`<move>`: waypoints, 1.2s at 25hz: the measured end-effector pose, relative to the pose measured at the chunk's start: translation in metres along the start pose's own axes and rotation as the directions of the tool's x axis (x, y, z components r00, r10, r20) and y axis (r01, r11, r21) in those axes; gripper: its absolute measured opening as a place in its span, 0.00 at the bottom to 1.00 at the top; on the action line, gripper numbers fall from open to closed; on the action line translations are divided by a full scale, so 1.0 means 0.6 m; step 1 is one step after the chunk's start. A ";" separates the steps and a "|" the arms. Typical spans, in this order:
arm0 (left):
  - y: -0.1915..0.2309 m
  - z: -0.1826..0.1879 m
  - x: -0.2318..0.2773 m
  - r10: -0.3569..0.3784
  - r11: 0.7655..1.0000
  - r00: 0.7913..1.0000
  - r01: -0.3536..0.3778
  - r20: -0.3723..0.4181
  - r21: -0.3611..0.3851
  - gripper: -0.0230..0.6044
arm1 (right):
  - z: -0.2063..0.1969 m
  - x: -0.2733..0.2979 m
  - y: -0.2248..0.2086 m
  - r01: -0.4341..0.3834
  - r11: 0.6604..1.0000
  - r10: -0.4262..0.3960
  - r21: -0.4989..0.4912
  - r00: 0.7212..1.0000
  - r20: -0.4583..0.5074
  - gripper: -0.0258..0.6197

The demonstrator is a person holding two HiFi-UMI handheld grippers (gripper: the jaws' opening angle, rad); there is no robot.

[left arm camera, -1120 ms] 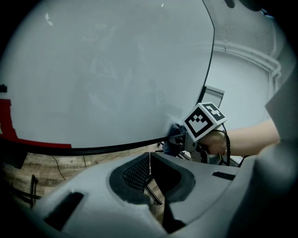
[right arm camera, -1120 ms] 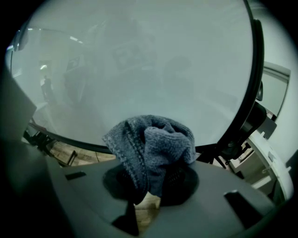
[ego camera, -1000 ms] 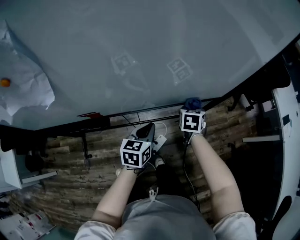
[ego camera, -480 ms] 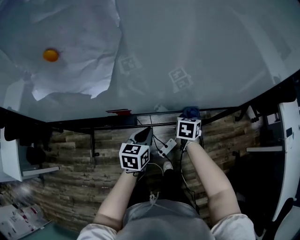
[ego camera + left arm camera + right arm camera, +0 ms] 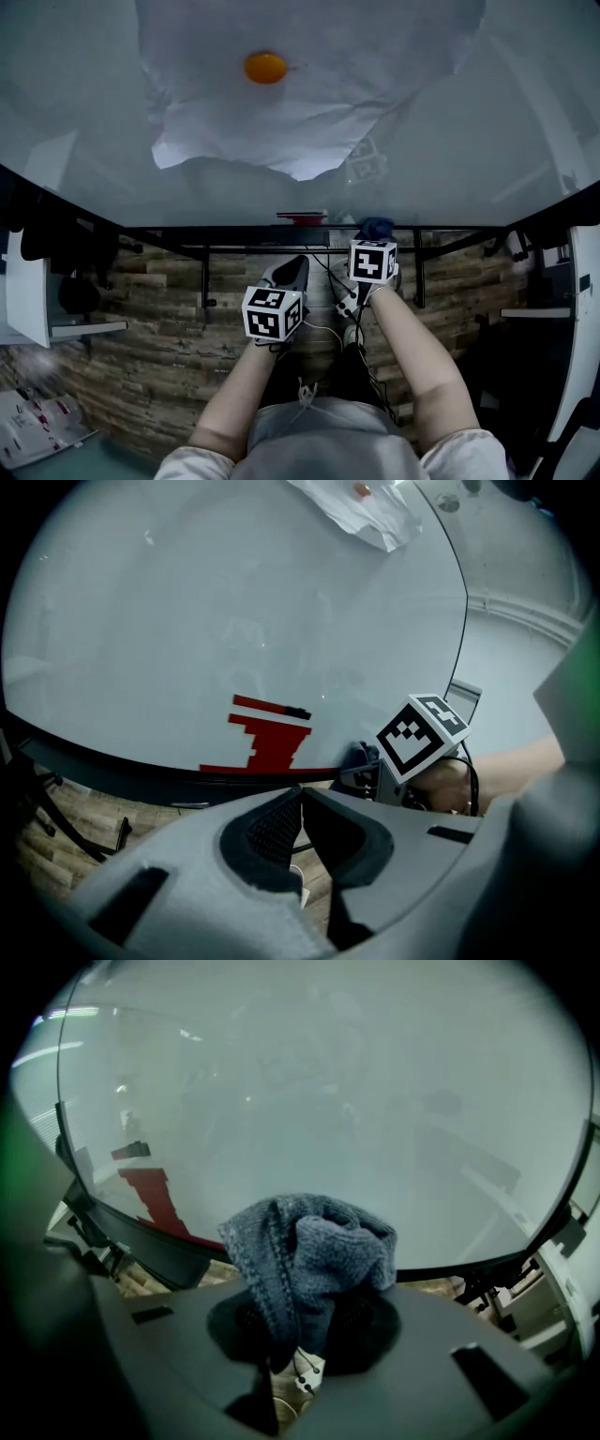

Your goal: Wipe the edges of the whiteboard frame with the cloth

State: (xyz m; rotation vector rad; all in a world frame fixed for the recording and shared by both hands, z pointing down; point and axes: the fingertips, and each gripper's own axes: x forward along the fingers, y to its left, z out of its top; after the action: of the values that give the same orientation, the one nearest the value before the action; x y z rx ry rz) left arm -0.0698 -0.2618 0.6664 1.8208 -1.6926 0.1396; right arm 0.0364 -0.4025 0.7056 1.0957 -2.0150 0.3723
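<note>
Clamping the cloth (image 5: pixel 314 1251) tight in my right gripper (image 5: pixel 305 1326). It's bunched and pokes straight up at the bottom edge of the whiteboard frame (image 5: pixel 155 1241). Only that gripper's view shows the grip; head view just gives a blue blob mid-frame, where the edge runs left-right. My left gripper (image 5: pixel 302 808) is pinched together on nothing.

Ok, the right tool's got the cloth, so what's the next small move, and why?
Probably ease the right tool forward to press the cloth onto the whiteboard's dark lower frame edge, then slide along it. The cloth is clamped in the jaws and sits level with that edge, though contact isn't clear.
</note>
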 end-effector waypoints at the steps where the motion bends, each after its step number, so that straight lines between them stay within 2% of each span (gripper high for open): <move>1: 0.015 0.001 -0.012 0.006 1.000 1.000 -0.006 0.003 -0.001 0.07 | 0.003 0.000 0.014 0.000 1.000 0.000 0.004 1.000 -0.001 0.16; 6: 0.098 0.001 -0.070 0.046 0.999 0.999 -0.046 0.016 -0.012 0.07 | 0.027 -0.005 0.081 0.024 0.998 -0.024 0.052 1.000 -0.003 0.16; 10: 0.149 0.003 -0.111 0.062 0.998 0.998 -0.062 0.020 -0.015 0.07 | 0.045 -0.011 0.145 -0.003 0.998 0.002 0.062 1.000 0.017 0.16; 15: 0.194 0.010 -0.155 0.074 0.997 0.997 -0.074 0.036 -0.012 0.07 | 0.053 -0.015 0.182 0.051 0.998 -0.052 0.038 0.999 0.008 0.16; 18: 0.224 0.009 -0.176 0.084 0.996 0.996 -0.083 0.040 -0.020 0.07 | 0.056 -0.019 0.207 0.071 0.997 -0.071 -0.033 0.997 0.005 0.16; 22: 0.256 0.008 -0.201 0.090 0.996 0.995 -0.089 0.044 -0.030 0.07 | 0.063 -0.023 0.295 -0.015 0.987 0.016 -0.159 1.000 0.002 0.16; 24: 0.270 0.008 -0.214 0.094 0.995 0.994 -0.092 0.047 -0.034 0.07 | 0.068 -0.019 0.337 -0.049 0.987 0.049 -0.153 0.999 -0.001 0.16; 30: 0.327 0.004 -0.264 0.126 0.990 0.990 -0.121 0.070 -0.067 0.07 | 0.084 -0.009 0.416 -0.058 0.988 0.059 -0.140 0.998 0.007 0.16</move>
State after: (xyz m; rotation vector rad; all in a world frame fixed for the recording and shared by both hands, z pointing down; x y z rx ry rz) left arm -0.2786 -0.1205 0.6613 1.6947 -1.8413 0.0716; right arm -0.1887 -0.2832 0.6970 0.9556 -2.0536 0.2512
